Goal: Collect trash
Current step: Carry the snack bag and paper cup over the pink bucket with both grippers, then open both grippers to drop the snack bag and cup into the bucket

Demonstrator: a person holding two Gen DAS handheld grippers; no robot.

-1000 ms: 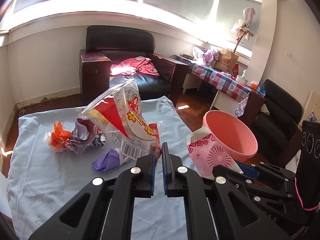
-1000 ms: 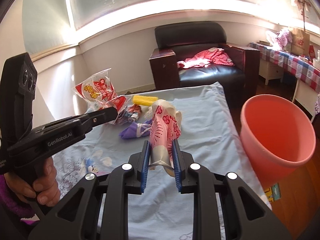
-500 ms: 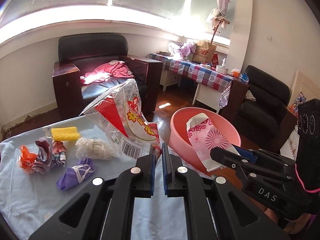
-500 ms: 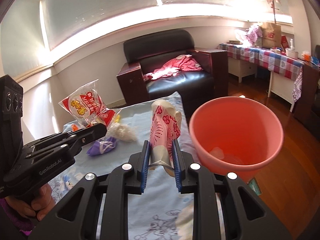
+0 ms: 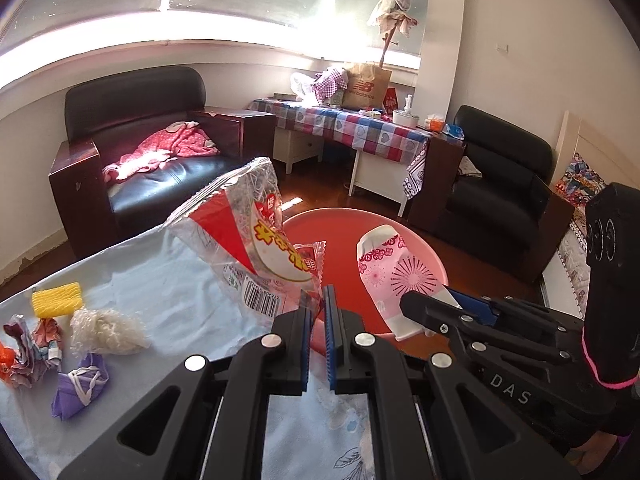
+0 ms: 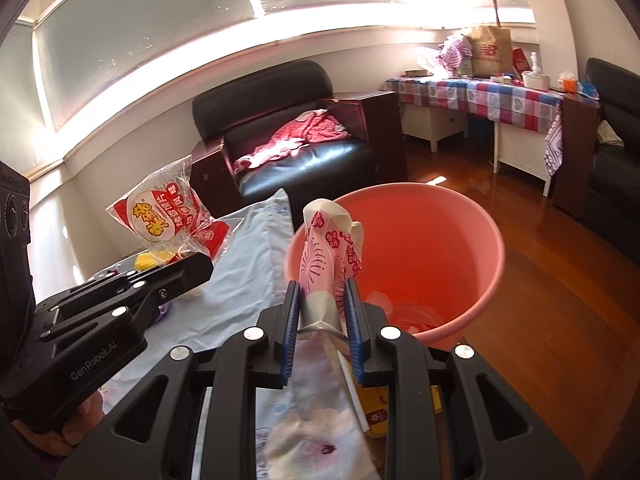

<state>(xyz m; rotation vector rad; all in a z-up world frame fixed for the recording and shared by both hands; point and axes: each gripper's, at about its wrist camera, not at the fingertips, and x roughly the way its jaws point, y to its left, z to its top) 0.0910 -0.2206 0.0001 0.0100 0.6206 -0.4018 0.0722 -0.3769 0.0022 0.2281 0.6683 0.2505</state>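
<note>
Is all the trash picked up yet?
Not yet. Some bits already lie in the pink bucket. The left claw grips a snack bag and the right claw grips a pink carton, both at the bucket. Still on the cloth: a yellow sponge, white fluff, a purple wad and crumpled wrappers.

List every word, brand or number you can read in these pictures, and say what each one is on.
"GenRobot.AI": side of the left gripper.
"DAS": body of the right gripper.
"new balance": brown paper bag on the checked table.
Snack wrapper: Chinese characters and barcode digits, too blurred to read.
</note>
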